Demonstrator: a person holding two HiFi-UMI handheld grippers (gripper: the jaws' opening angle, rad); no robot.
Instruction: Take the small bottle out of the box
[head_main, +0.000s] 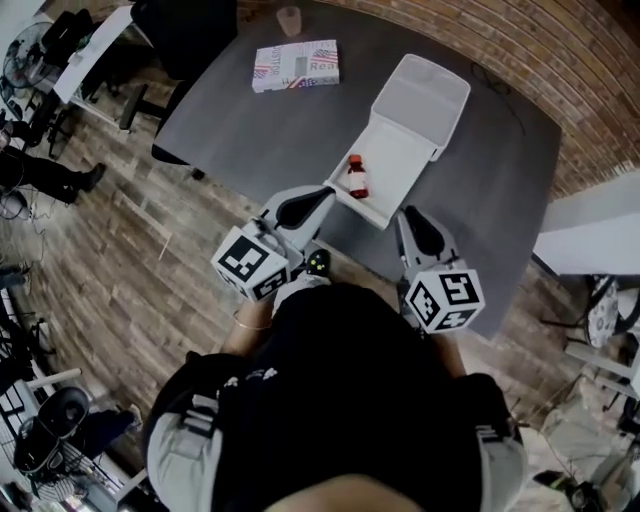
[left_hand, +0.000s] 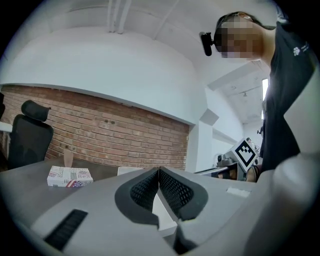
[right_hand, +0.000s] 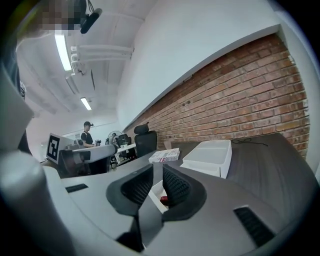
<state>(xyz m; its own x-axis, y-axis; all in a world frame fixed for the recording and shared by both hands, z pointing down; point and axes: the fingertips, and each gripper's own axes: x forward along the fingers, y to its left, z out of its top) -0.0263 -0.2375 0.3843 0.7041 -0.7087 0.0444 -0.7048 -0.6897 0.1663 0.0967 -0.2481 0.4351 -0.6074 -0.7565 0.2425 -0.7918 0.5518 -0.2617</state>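
Right gripper (right_hand: 157, 172): jaws a narrow slit apart, nothing between the pads, nothing held. Left gripper (left_hand: 159, 172): jaws closed tip to tip, empty. The bottle (head_main: 356, 178) stands upright in the open box (head_main: 398, 150), in the corner nearest the left gripper's tips and just ahead and to the left of the right gripper. Through the right jaws' gap only its red cap shows, beyond the box's near wall. Both grippers sit at the box's near edge; the lid (head_main: 432, 92) lies open on the far side of them, on the table (head_main: 230, 120). Risks, as judged: (1) the right gap looks narrower than the bottle, so advancing as it stands would push the bottle with a jaw tip and tip it over or skid it along the tray. (2) The near wall stands between the jaws and the bottle, so a low approach could catch the rim and shove or lift the whole box, which looks light. (3) The left gripper, being shut, can only press on the box to steady it; too hard a press near the corner could tilt the tray and topple the bottle. (4) A pinch on the cap alone could slip, as the cap is small and round.
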